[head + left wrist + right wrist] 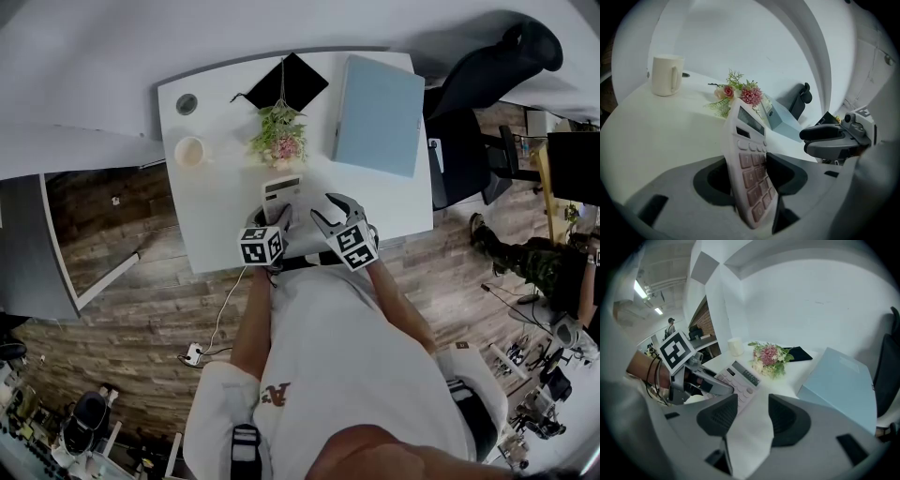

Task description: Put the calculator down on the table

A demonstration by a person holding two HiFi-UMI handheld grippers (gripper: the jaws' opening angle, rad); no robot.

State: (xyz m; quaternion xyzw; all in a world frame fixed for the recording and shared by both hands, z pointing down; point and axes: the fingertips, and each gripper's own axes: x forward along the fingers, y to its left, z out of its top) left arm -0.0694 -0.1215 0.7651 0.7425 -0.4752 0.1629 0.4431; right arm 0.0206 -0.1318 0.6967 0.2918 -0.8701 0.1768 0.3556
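Calculator [738,376] laid on table [216,206]; left gripper [750,178] jaws loose around it for release; right gripper [750,418] parted, empty, kept clear.

On the surface [216,220], the calculator [281,192] lay nearest me, between the jaws of my left hand-held gripper [281,217], with my right hand-held gripper [326,208] just right of it. Flowers [277,138] lay behind it, the mug [190,152] left of them, the binder [380,114] right, a pouch [298,80] farthest back.
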